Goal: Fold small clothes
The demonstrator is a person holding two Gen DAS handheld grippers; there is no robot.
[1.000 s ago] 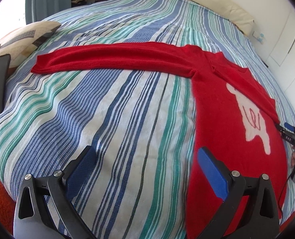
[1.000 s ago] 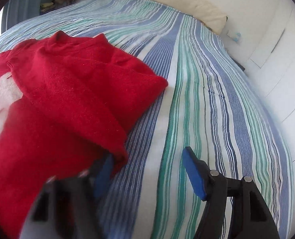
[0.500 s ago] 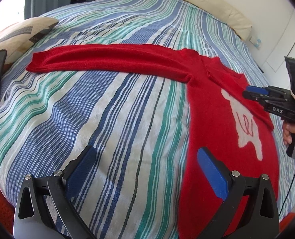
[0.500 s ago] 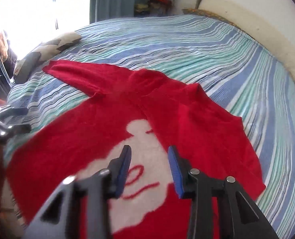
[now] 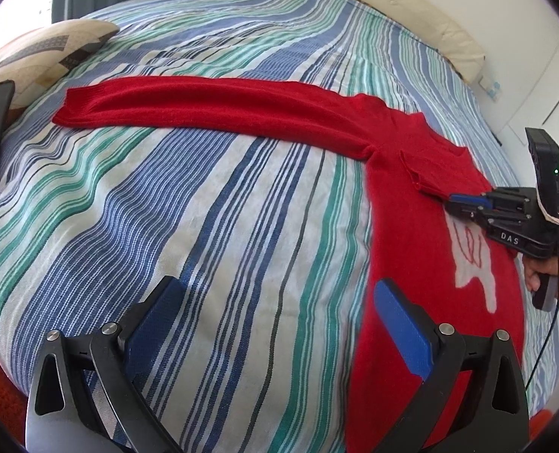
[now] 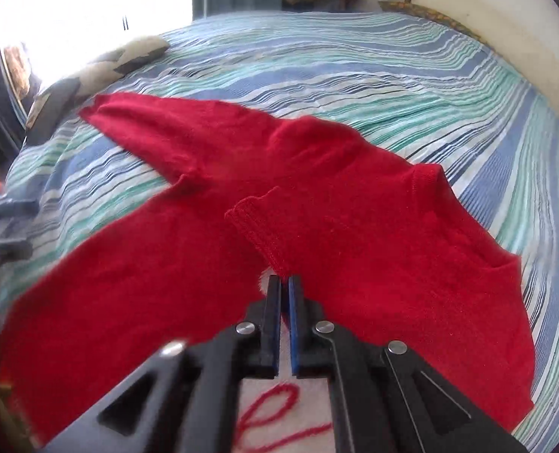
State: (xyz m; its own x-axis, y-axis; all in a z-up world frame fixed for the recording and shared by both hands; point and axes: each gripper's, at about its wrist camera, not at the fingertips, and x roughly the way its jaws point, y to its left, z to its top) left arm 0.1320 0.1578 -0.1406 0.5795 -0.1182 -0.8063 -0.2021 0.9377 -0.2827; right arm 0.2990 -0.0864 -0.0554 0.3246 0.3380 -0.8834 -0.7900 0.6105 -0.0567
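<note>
Red sweater (image 5: pixel 404 234) flat on striped bedspread (image 5: pixel 204 226), right gripper (image 6: pixel 284 287) pinching the folded-in sleeve cuff (image 6: pixel 257 226), left gripper (image 5: pixel 279 321) wide and empty; thin grip, cuff may slip mid-fold.

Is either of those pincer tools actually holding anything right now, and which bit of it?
The right gripper is shut on the red sweater, pinching the ribbed cuff of the sleeve folded across its front. The left gripper is open, holding nothing.
</note>
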